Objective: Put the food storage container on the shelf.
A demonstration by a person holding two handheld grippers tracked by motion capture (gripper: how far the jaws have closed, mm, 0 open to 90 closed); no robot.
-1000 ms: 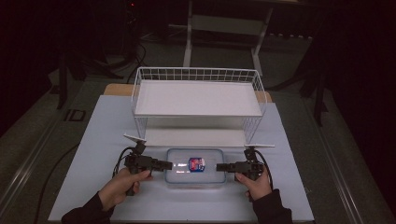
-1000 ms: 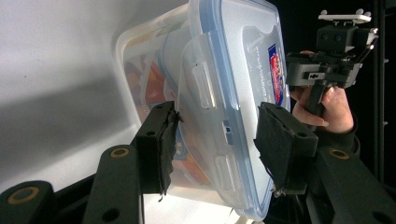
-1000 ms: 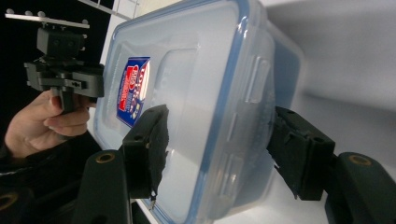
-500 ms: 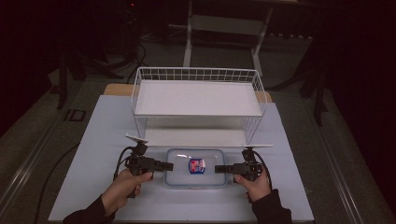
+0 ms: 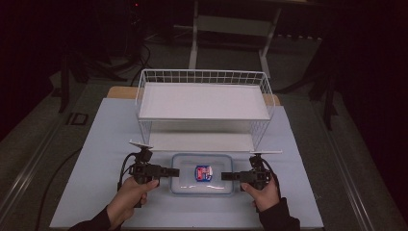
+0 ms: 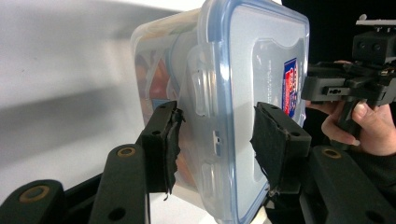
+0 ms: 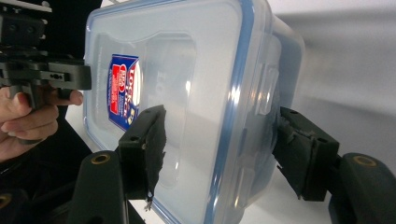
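Observation:
A clear plastic container [image 5: 202,185] with a blue-rimmed lid and a red and blue label [image 5: 204,173] hangs just above the table in front of the rack, held at both ends. My left gripper [image 5: 172,172] is shut on its left end. In the left gripper view the container [image 6: 243,70] has one pad [image 6: 169,140] under its base and the other on the lid, around my left gripper [image 6: 217,112]. My right gripper [image 5: 226,176] is shut on the right end. In the right gripper view my right gripper [image 7: 222,114] straddles the container [image 7: 196,70]. Orange contents show through the wall.
A white wire rack [image 5: 204,101] with two shelves stands right behind the container; its lower shelf [image 5: 199,140] sits near table height. The pale blue table top [image 5: 101,154] reaches out to both sides. Cables trail from each gripper.
The left hand has raised its end of the container slightly. The right hand has stayed almost where it was. Both grips are unchanged.

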